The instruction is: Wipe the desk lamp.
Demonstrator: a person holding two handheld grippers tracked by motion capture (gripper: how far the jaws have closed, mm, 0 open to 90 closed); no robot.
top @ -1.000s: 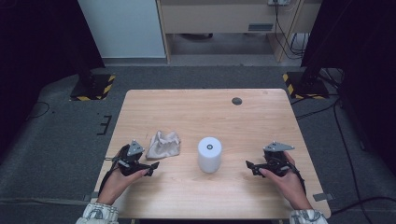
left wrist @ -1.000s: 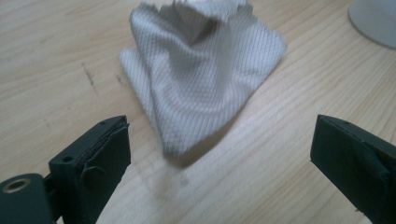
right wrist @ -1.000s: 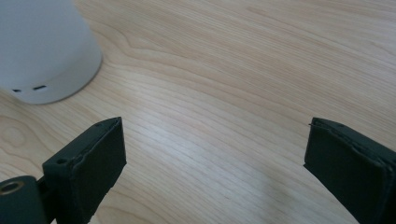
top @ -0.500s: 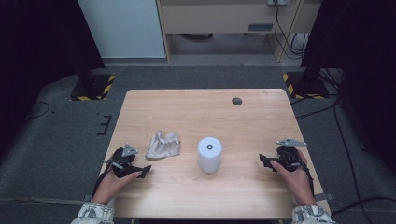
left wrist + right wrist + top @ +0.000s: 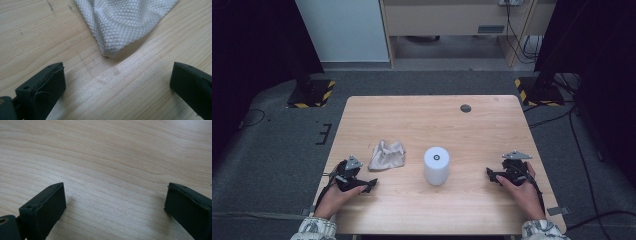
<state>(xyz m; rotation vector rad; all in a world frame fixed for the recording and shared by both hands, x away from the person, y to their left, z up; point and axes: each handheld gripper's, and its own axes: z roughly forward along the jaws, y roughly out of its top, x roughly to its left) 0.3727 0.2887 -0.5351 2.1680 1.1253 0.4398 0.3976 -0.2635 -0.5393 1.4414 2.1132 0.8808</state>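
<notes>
The left claw is sitting low on the surface with its jaws spread wide and nothing between them. In the left gripper view the cloth is lying just ahead of the gap, its nearest corner pointing down toward the jaws but not touching either one. From above, the cloth is resting crumpled near the left front of the surface, just beside the left claw, and a white cylinder is standing upright a little to its right.

The right claw is resting near the right front edge, well apart from the cloth, and its jaws are likewise standing wide open over bare wood.

This looks like the approach to picking up the cloth, with the grasp not yet made. The next move is probably calling for the left claw to slide forward until the near corner sits between the jaws, then close on it low against the wood, since the fabric is thin and could slip under a jaw.
</notes>
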